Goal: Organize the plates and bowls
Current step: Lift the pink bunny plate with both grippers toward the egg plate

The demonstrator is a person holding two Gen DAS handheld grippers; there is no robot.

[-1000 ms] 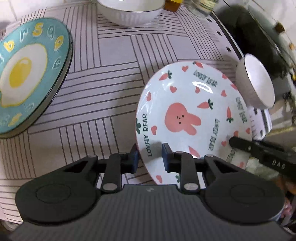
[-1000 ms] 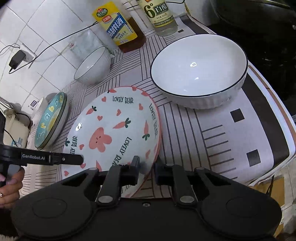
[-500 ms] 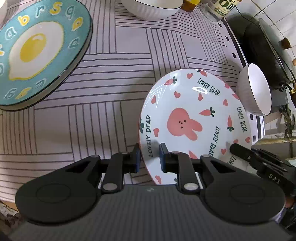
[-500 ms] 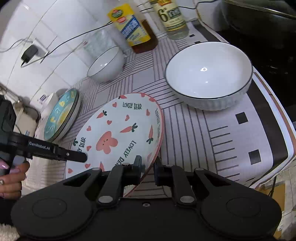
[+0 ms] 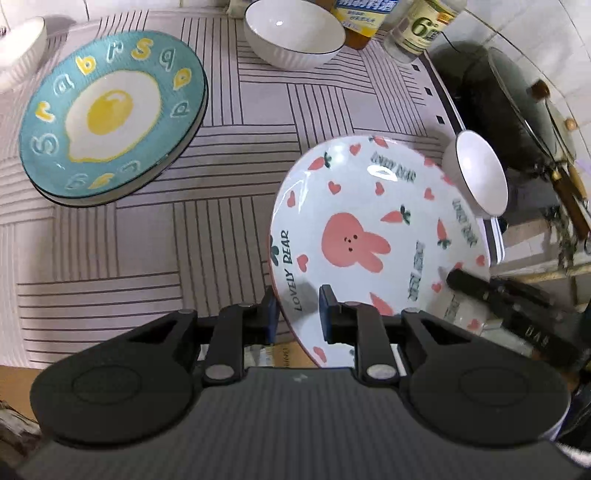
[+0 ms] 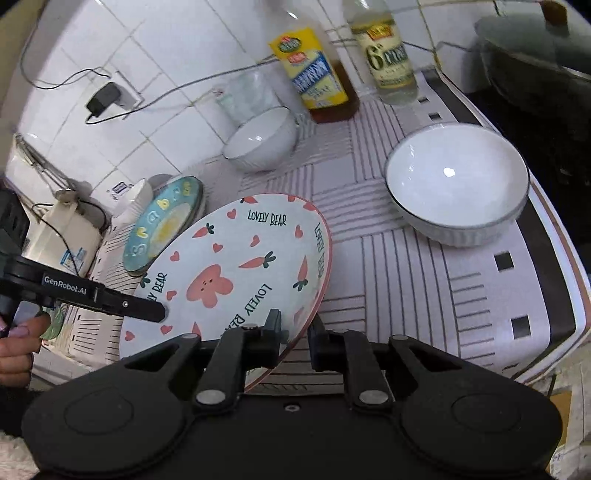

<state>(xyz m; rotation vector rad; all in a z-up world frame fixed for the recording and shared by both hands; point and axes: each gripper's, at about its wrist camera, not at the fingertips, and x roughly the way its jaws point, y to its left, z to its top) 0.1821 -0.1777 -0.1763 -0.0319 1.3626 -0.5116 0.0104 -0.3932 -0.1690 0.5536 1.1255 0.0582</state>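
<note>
A white plate with a pink rabbit, carrots and hearts hangs tilted above the striped tablecloth. My left gripper is shut on its left rim, my right gripper is shut on the opposite rim. Each gripper shows in the other's view, the right one and the left one. A teal fried-egg plate rests on another plate at the left. A large white bowl stands at the right, a smaller white bowl at the back.
Two bottles and a clear container stand along the tiled wall. A dark wok with a glass lid sits on the stove to the right. Another white bowl's edge shows far left. A hand holds the left gripper.
Both grippers have lifted the rabbit plate off the tablecloth; the table looks farther away and more of the back wall, bottles and teal plate has come into view.
</note>
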